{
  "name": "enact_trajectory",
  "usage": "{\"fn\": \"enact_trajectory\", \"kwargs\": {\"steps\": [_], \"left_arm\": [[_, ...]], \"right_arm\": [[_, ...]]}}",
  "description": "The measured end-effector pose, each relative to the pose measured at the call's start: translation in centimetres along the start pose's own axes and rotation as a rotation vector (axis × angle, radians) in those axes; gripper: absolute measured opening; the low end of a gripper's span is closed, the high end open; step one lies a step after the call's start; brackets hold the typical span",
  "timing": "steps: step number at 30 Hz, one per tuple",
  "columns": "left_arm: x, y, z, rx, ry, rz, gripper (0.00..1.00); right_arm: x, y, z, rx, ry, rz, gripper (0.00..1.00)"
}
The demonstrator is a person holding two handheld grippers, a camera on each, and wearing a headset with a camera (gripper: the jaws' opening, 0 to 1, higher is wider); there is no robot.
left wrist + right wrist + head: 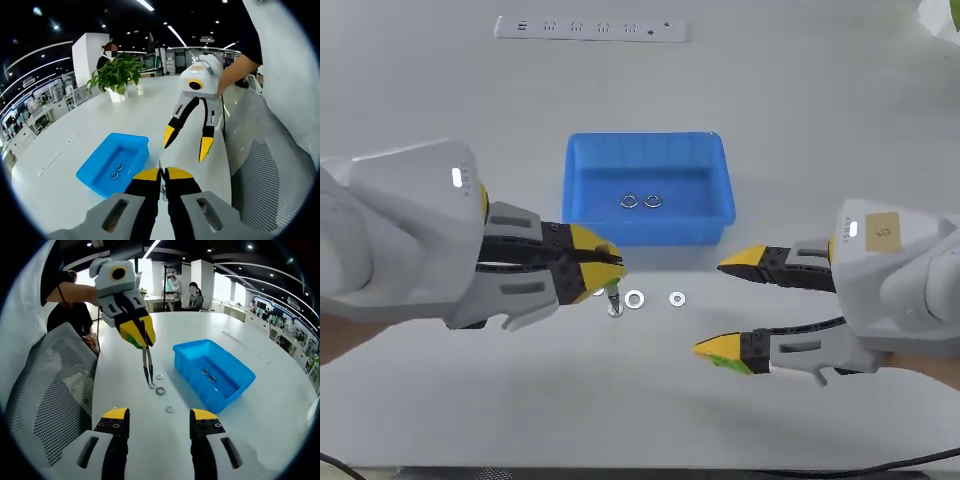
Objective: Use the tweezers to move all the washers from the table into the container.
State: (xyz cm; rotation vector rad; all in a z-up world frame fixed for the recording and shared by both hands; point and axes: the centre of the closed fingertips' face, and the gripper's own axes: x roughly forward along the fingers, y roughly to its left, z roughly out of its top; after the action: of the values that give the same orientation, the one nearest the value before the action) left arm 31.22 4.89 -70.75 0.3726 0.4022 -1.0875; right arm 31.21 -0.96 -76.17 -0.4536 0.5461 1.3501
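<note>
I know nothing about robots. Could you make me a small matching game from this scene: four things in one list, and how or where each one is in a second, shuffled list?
Things:
1. left gripper
2. right gripper
3. blue container
4. tweezers

States:
A. open, holding nothing
B. tips down at the table, among loose washers
C. shut, carrying something
D. holds two washers

Pairs: 1-C, 2-A, 3-D, 4-B

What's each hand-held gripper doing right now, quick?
Left hand-held gripper: closed, holding the tweezers.
Right hand-held gripper: open, holding nothing.
</note>
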Motion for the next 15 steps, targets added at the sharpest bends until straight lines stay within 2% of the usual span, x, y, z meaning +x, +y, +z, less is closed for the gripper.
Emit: {"fn": "enact_trajectory", "kwargs": {"steps": [2, 7, 15], "left_arm": [[0.04, -0.1, -0.46, -0.002, 0.015, -0.002, 0.07], [0.11, -0.3, -0.68, -0.01, 0.011, -0.001, 0.07], [0.18, -0.3, -0.2, -0.004, -0.004, 0.003, 0.07]], "right_arm": [[0.02, -0.06, 0.05, 0.0, -0.002, -0.002, 0.49], [0.03, 0.07, 0.0, 0.0, 0.002, 0.0, 0.49], [-0.04, 0.4, -0.17, 0.006, 0.007, 0.007, 0.49]]}}
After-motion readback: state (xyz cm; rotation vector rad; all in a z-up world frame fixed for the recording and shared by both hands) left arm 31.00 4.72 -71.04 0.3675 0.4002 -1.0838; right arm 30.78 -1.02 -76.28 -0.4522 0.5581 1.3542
